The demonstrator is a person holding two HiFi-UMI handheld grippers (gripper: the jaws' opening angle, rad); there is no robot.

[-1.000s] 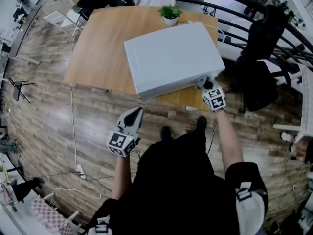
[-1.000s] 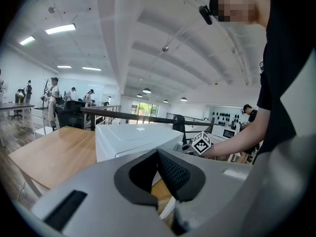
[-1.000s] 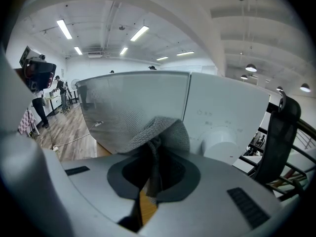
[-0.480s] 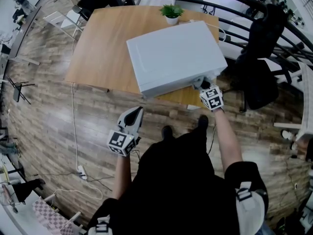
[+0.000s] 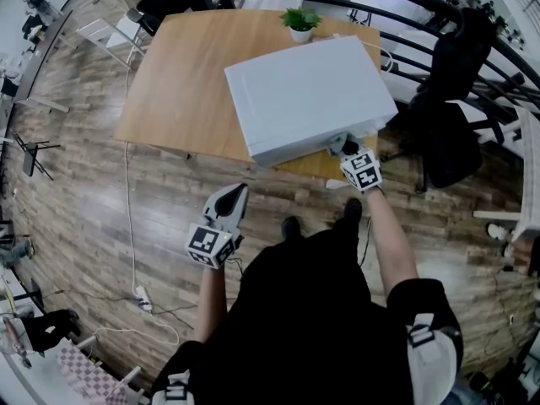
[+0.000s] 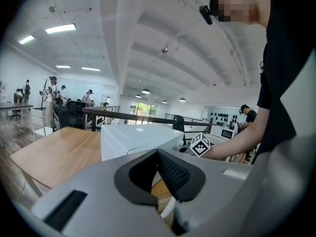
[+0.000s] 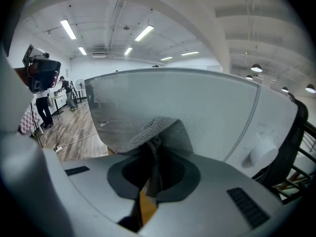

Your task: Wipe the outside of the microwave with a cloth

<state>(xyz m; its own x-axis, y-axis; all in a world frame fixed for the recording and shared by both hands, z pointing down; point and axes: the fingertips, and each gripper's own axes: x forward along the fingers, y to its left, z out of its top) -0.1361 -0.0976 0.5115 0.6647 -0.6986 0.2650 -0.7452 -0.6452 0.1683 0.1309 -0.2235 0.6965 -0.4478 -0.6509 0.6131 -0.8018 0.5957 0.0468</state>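
**Right gripper** (image 7: 153, 154): the jaws are found pinched on a bunched fold of the cloth (image 7: 148, 127). The grey mesh is fanned out ahead of the tips and laid against the door of the microwave (image 7: 197, 102), so that fabric rather than metal meets the panel. The contact appears flat, though the wide-angle lens leaves this uncertain. A control dial (image 7: 264, 152) is noted at 4 o'clock from the cloth.

**Position:** in the head view the right gripper is set at the 5 o'clock corner of the microwave, low on its front face. The front is judged to be the surface under wiping.

**Left gripper** (image 6: 160, 174): the pads are pressed together with nothing between them. It is held at 7 o'clock, well apart from the appliance, evidently idle.

**Surroundings:** the microwave is stood on a wooden table (image 5: 177, 83), with a potted plant (image 5: 300, 21) at its 12 o'clock.
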